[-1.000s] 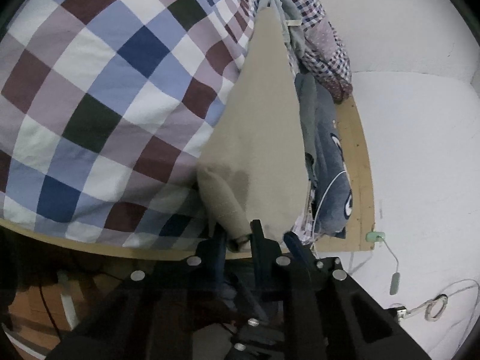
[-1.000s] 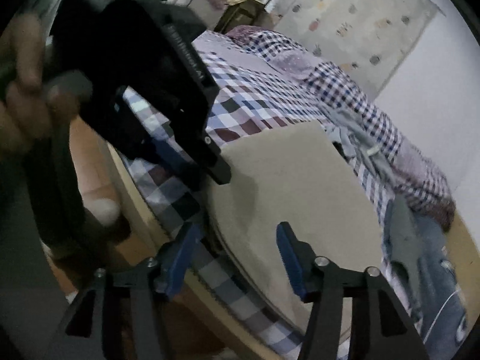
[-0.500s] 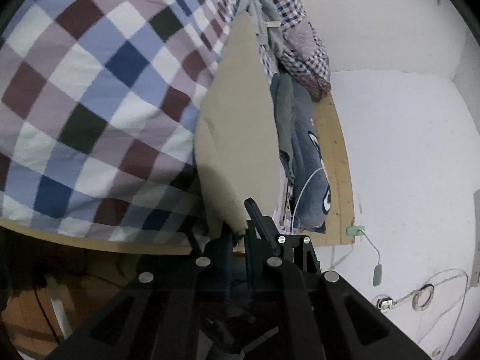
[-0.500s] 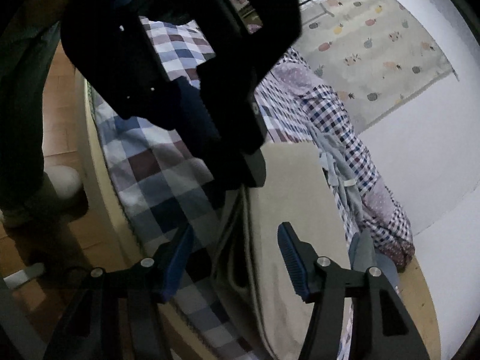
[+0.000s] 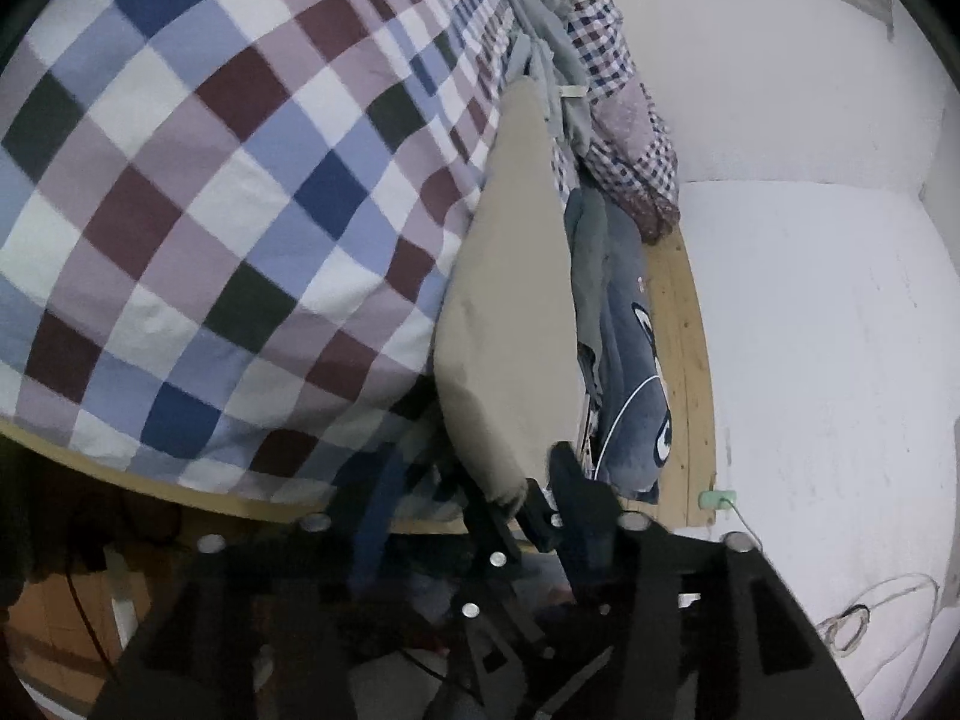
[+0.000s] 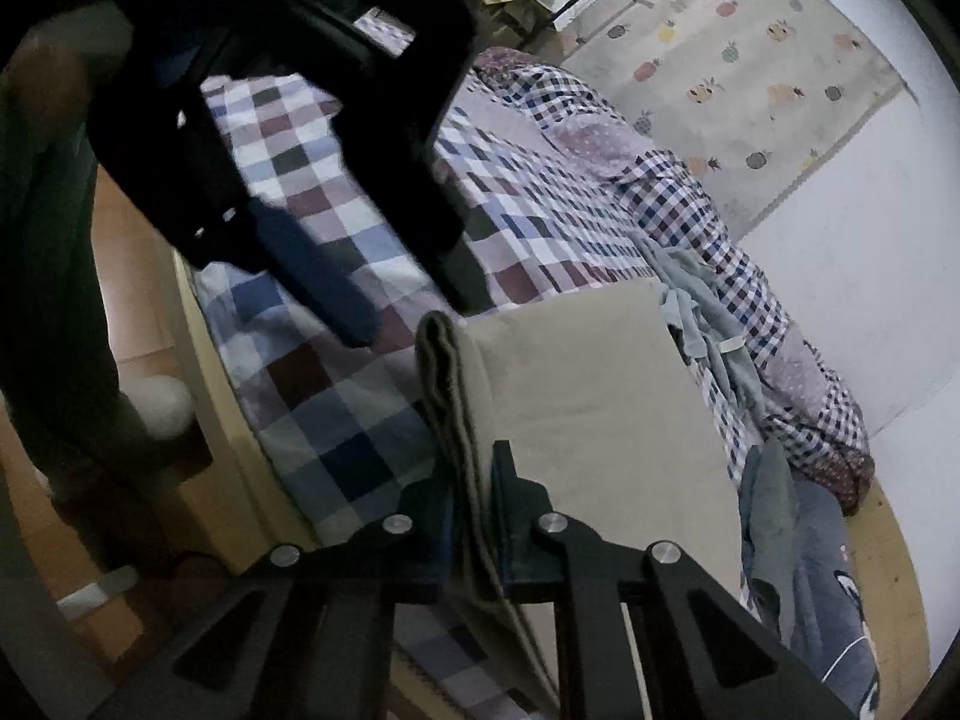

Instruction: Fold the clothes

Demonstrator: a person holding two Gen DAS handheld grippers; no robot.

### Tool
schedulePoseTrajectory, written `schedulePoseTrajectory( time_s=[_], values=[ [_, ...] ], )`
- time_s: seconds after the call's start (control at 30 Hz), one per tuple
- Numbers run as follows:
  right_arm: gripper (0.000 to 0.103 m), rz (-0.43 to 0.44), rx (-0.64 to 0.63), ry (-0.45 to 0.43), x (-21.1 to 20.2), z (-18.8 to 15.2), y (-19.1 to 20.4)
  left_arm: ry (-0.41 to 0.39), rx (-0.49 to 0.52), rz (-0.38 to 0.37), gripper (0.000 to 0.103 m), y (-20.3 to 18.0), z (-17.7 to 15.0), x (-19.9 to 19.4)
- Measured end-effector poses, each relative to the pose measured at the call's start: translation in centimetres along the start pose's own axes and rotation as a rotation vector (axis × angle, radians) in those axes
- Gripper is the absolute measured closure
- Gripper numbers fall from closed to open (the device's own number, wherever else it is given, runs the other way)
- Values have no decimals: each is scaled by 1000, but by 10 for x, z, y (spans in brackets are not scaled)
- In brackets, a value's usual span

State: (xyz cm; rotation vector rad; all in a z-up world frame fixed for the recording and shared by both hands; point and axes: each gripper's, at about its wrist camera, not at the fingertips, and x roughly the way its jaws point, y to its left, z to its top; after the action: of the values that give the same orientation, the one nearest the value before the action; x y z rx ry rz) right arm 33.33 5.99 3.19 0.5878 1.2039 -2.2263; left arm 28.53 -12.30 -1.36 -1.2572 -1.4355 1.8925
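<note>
A beige garment (image 6: 606,396) was held at its near edge by the right gripper (image 6: 477,504) at the edge of a bed covered by a checked blanket (image 5: 198,192).

No brand, label or readable writing could be made out; only a white printed design was seen on a blue garment (image 5: 636,360) lying just beside the beige one. The beige garment was plain, smooth and laid flat in several layers on the blanket, with its layered near edge clamped between the right gripper's fingers. The left gripper (image 5: 462,480) was seen with its jaws apart, the garment's near corner lying between them. A grey garment (image 6: 714,324) was crumpled beside the far end, against a small-checked quilt (image 6: 678,192).
</note>
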Motion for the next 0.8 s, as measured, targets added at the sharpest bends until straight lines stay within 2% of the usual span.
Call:
schedulePoseTrajectory(
  time_s=[0.03, 0.13, 0.57, 0.67, 0.7, 0.73, 0.8],
  values=[
    [94, 3, 10, -6, -2, 1, -2, 3, 8, 4, 36, -1, 0, 1],
    [94, 9, 46, -27, -2, 3, -17, 16, 26, 11, 33, -6, 0, 10],
    [95, 28, 113, -72, -22, 2, -28, 68, 132, 0, 33, -34, 6, 51],
    [95, 28, 123, -78, -23, 2, -31, 69, 139, 9, 46, -39, 8, 57],
    [95, 28, 126, -79, -24, 2, -32, 66, 140, 6, 55, -41, 9, 57],
    [95, 29, 129, -81, -25, 1, -32, 62, 141, 2, 70, -43, 10, 57],
    [95, 33, 133, -83, -26, 1, -32, 49, 154, 7, 83, -48, 13, 55]
  ],
)
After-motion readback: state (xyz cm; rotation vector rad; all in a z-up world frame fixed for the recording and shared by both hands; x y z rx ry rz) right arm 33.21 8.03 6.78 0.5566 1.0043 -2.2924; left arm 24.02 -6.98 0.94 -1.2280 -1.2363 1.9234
